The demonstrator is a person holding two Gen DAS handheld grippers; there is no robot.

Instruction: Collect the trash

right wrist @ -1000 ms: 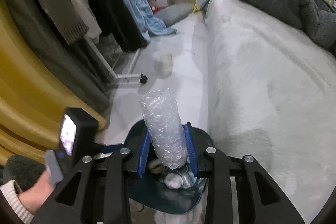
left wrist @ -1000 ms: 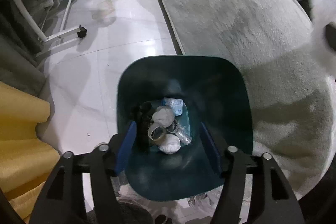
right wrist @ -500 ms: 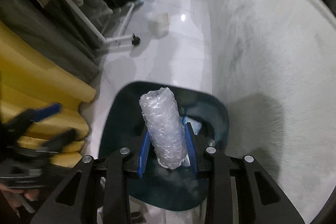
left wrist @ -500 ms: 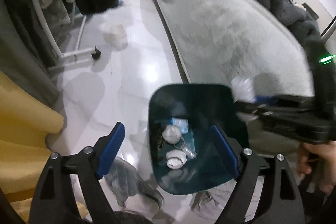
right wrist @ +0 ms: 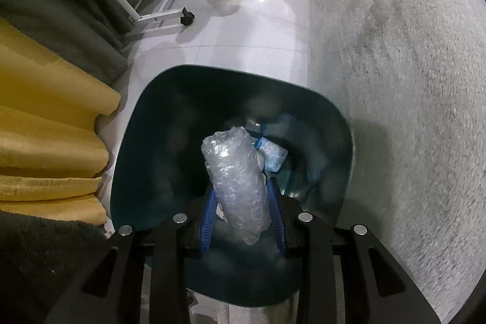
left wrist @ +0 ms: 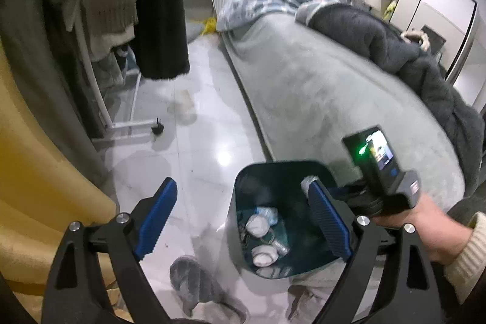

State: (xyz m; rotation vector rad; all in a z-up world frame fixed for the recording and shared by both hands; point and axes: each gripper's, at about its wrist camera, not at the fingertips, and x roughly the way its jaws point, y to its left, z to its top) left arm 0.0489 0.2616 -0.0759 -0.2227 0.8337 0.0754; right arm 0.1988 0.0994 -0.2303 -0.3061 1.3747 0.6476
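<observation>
- The right gripper [right wrist: 243, 220] is pinching a roll of bubble wrap [right wrist: 238, 187] between its blue pads, and it is hanging just over the open mouth of the dark teal trash bin [right wrist: 145, 123].
- The left gripper [left wrist: 243, 220] is standing wide open and is holding nothing; the bin [left wrist: 243, 187] is lying below it.
- White crumpled tissues [left wrist: 258, 225] are lying at the bottom of the bin.
- The bin is standing on the white floor [left wrist: 197, 148], just beside the grey bed [left wrist: 319, 99].
</observation>
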